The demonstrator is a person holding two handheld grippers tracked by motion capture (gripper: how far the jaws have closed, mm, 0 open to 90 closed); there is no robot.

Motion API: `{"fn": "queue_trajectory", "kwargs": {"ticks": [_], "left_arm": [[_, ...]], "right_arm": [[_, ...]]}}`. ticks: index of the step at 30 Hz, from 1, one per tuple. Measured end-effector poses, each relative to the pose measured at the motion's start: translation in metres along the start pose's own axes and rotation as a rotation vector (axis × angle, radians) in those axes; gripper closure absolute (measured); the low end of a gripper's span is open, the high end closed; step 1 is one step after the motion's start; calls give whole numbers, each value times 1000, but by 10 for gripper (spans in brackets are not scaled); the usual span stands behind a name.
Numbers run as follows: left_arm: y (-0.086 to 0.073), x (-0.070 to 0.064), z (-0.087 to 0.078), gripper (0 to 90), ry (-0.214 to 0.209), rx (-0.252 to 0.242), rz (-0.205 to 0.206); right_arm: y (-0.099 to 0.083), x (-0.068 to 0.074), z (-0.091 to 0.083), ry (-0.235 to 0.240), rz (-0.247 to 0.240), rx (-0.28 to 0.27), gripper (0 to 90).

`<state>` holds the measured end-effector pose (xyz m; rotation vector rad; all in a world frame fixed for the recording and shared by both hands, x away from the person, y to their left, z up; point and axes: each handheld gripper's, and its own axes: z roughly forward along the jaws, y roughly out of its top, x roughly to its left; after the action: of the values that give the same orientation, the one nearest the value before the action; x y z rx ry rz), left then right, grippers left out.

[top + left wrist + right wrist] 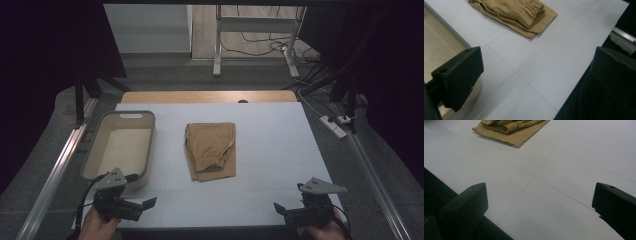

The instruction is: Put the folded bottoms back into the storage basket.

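The folded trousers [210,149] lie just right of the bin [120,145], apart from it. Left gripper [148,202] and right gripper [278,206] hang nearer than the bin, jaws spread, holding nothing. A one-layer pinch would likely unfold the trousers on lifting.

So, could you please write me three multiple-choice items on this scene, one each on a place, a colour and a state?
1. Where does the bin stand relative to the folded garment?
A. to its left
B. to its right
C. on top of it
2. What colour is the folded garment?
A. blue
B. tan
C. red
3. How are the left gripper and right gripper?
A. both shut on cloth
B. one holds the bin
C. both open, holding nothing

Answers: 1 A, the high view shows the bin left of it; 2 B, the cloth is tan; 3 C, the jaws stand apart over the bare table.
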<state>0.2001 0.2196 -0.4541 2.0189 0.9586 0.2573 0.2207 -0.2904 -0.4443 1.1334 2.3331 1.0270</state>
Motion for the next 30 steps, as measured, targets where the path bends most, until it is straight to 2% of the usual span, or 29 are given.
{"fn": "queue_trajectory", "kwargs": {"ticks": [1,3,6,9,12,20,30], "left_arm": [[3,-2,4,0,22,14,33],[5,-2,6,0,25,21,43],[10,-2,13,0,1,31,50],[12,-2,16,0,-20,19,60],[15,-2,19,0,-34,1,64],[25,-2,30,0,-51,5,54],[35,-4,49,0,-42,33,74]], "right_arm": [[0,0,0,0,-1,0,8],[0,0,0,0,1,0,7],[0,0,0,1,-1,0,8],[0,1,0,1,-1,2,8],[0,1,1,0,-4,7,8],[0,1,1,-1,-7,10,8],[0,1,1,0,-8,9,8]]}}
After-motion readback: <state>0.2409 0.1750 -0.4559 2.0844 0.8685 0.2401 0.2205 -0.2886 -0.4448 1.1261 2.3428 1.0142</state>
